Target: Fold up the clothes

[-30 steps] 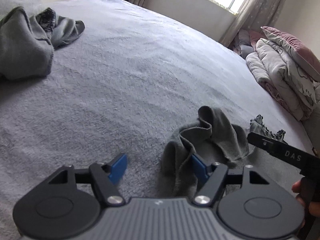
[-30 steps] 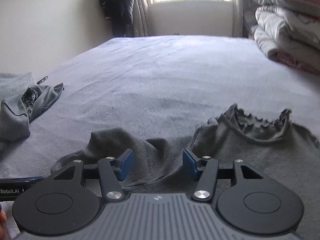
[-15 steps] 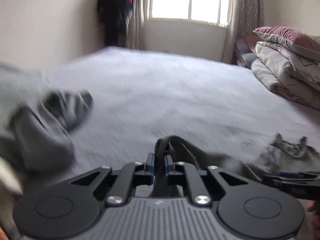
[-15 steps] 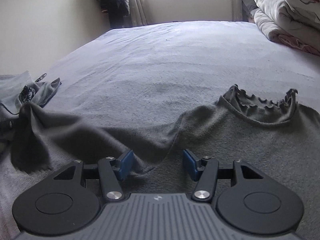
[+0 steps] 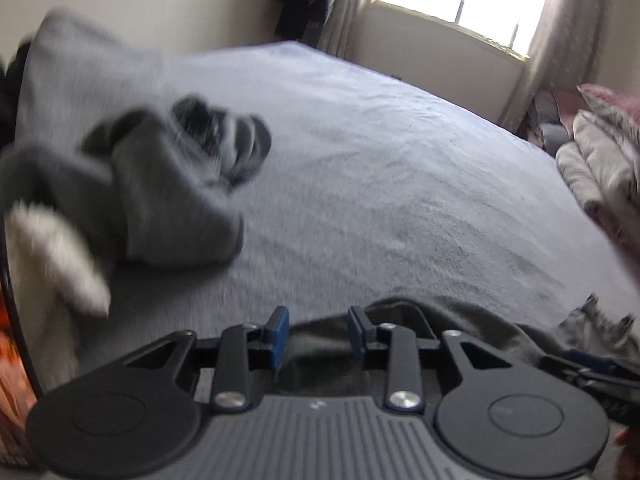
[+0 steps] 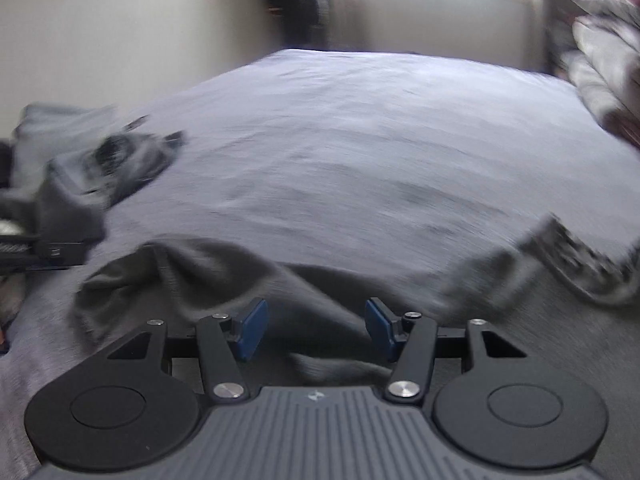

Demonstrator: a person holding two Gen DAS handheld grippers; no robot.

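Dark grey garment [image 6: 224, 276] sprawls on bed [image 6: 360, 128]; heaped clothes [image 5: 168, 200] lie leftward; both grippers' fingers apart, left's [image 5: 318, 334] just reopened off its fold.

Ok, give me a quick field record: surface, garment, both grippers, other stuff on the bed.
surface: bed, grey cover
garment: dark grey top, spread flat along near edge, frilled neckline at right
left gripper: jaws just reopened, apart, top below them, pads not pressing
right gripper: open, over the top
clothes pile: left side of bed, blurred
bedding stack: far right
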